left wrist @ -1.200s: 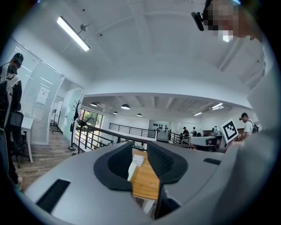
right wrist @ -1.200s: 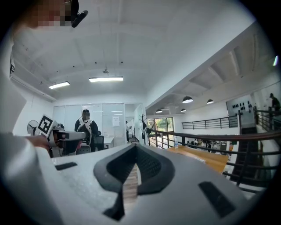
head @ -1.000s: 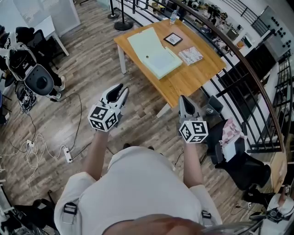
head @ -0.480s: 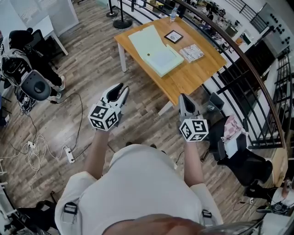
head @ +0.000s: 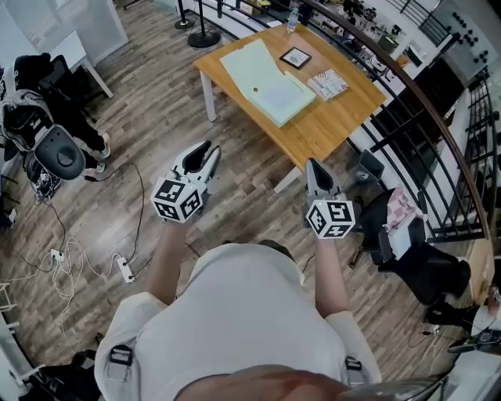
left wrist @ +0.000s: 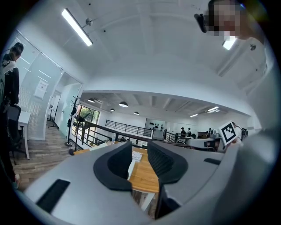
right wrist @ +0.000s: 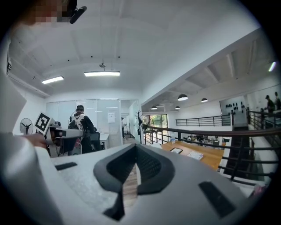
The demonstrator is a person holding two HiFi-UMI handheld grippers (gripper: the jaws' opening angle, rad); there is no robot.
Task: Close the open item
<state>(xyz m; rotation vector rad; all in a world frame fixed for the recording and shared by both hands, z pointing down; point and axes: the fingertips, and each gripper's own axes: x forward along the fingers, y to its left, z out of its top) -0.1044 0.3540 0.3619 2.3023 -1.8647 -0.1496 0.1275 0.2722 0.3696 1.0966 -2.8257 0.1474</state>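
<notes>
A pale green folder [head: 266,74] lies open on the wooden table [head: 329,129], its flap spread toward the far left corner. Both grippers hang in the air above the floor, well short of the table and touching nothing. My left gripper [head: 207,153] is open, with a clear gap between its dark pads and only the table [left wrist: 142,173] showing through. My right gripper [head: 313,166] is shut and empty, its pad tips meeting. In the right gripper view, the right gripper [right wrist: 135,147] points past the railing, with the table [right wrist: 197,156] off to the right.
A framed picture [head: 296,57], a booklet [head: 327,84] and a bottle [head: 292,17] also sit on the table. A curved black railing [head: 438,157] runs along the right. An office chair [head: 55,153], cables and a power strip [head: 125,270] lie left on the floor.
The floor and table have slid slightly in the head view as the person moves. Both grippers keep the same pose and the same jaw stance.
</notes>
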